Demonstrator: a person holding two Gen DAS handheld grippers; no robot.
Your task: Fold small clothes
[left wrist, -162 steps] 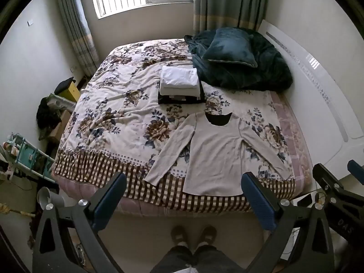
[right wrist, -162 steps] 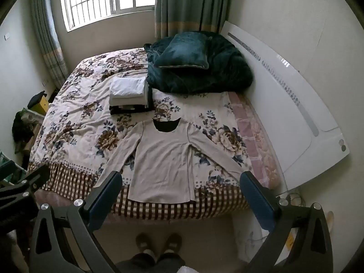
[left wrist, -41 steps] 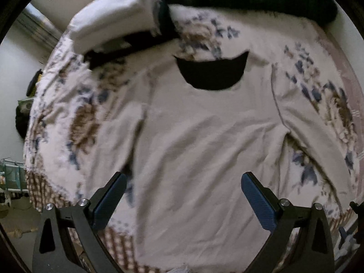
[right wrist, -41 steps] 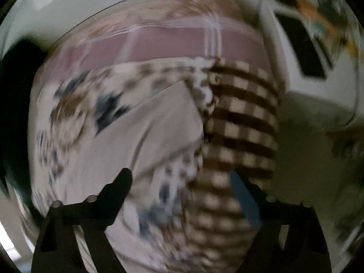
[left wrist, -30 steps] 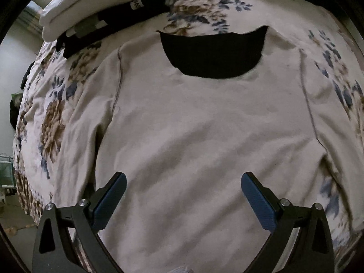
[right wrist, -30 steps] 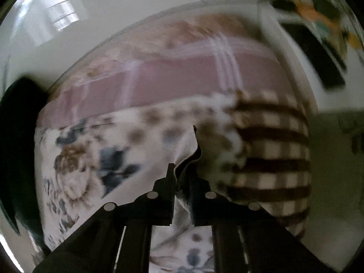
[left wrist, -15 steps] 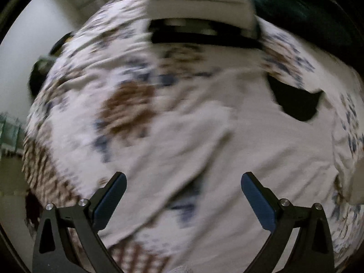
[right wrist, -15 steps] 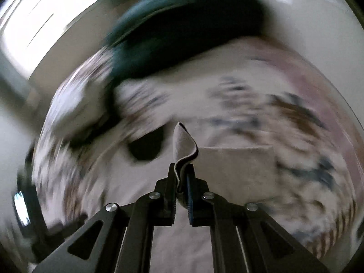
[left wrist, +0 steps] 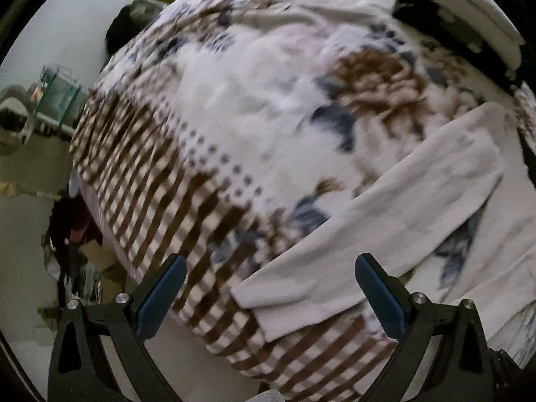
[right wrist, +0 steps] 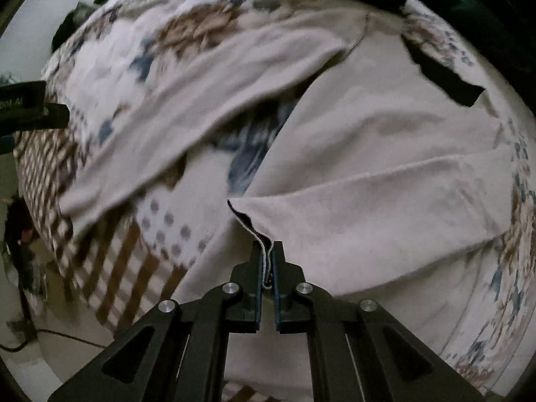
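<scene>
The beige long-sleeved top (right wrist: 385, 140) lies spread on the bed's floral bedspread (left wrist: 268, 100), near the checked border at the bed's edge. The right claw (right wrist: 267, 261) is clenched on the cuff of 1 sleeve (right wrist: 385, 207), and that sleeve lies folded across the body of the top, its cuff edge pinched upright between the jaws. The other sleeve (left wrist: 385, 214) lies stretched out flat on the bedspread, slanting away from the shoulder toward the bed's edge, untouched. The left claw (left wrist: 268, 288) is released, jaws wide apart, hovering just above that sleeve's cuff end, which sits between its 2 blue pads (left wrist: 160, 294).

As a judgement of progress, the fold is at its start: 1 sleeve is brought in over the chest but not yet let go, 1 sleeve is not yet gripped, and the body has not been folded at all. Left to do, most likely, is to set down the held cuff, close on the second cuff, lay it across, then fold the body into a compact shape.

A stack of folded clothes (left wrist: 469, 10), white on top of black, sits farther up the bed, probably where the finished top belongs.
</scene>
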